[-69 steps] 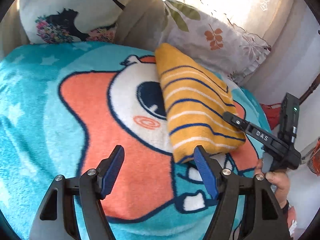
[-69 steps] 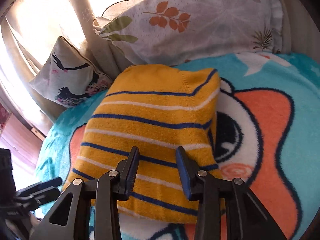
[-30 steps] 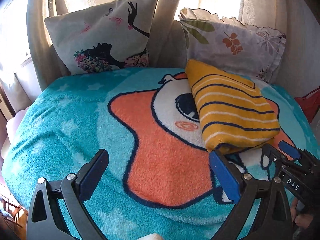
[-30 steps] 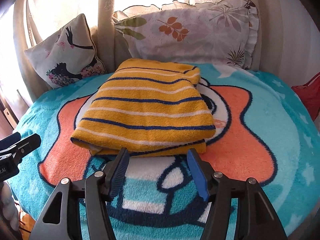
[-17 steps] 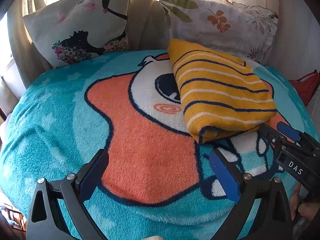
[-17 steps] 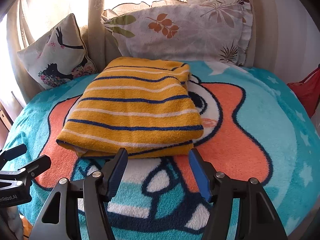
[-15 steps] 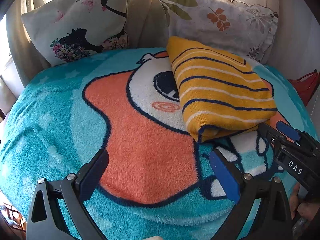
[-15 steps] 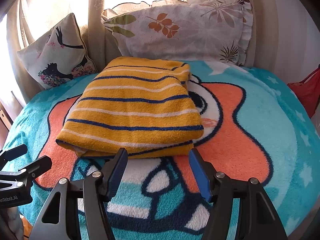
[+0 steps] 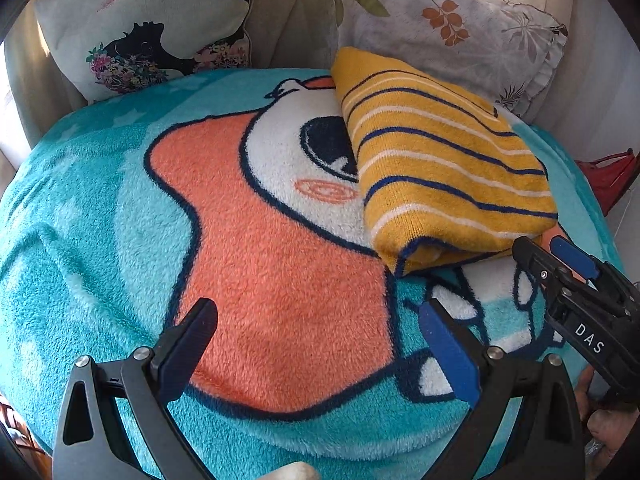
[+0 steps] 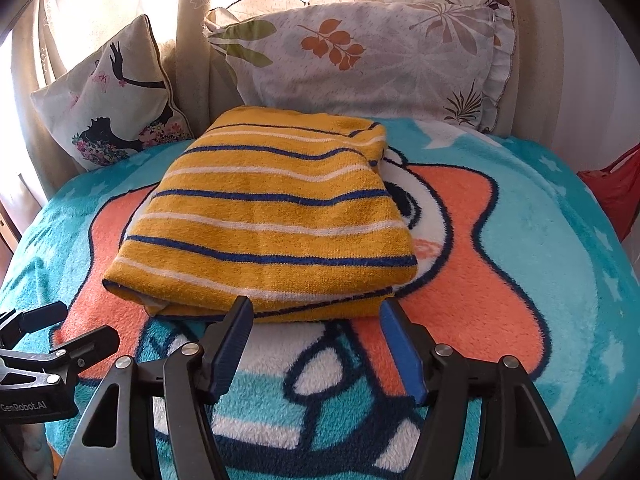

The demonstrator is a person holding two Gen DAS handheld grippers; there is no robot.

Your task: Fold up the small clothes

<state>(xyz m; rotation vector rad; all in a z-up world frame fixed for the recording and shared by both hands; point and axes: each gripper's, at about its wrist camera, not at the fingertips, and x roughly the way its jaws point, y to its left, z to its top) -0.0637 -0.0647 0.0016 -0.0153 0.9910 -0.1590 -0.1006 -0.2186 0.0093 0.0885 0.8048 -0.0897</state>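
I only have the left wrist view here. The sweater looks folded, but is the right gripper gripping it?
Observer: No. From the right wrist view, the right gripper has its jaws open at the near edge of the sweater, not pressing on it; they have just been opening.
Operator: And the left gripper?
Observer: The left gripper is open over the blanket, left of the sweater and clear of it.
Operator: Is the far right corner tidy?
Observer: Mostly; it bunches slightly there.
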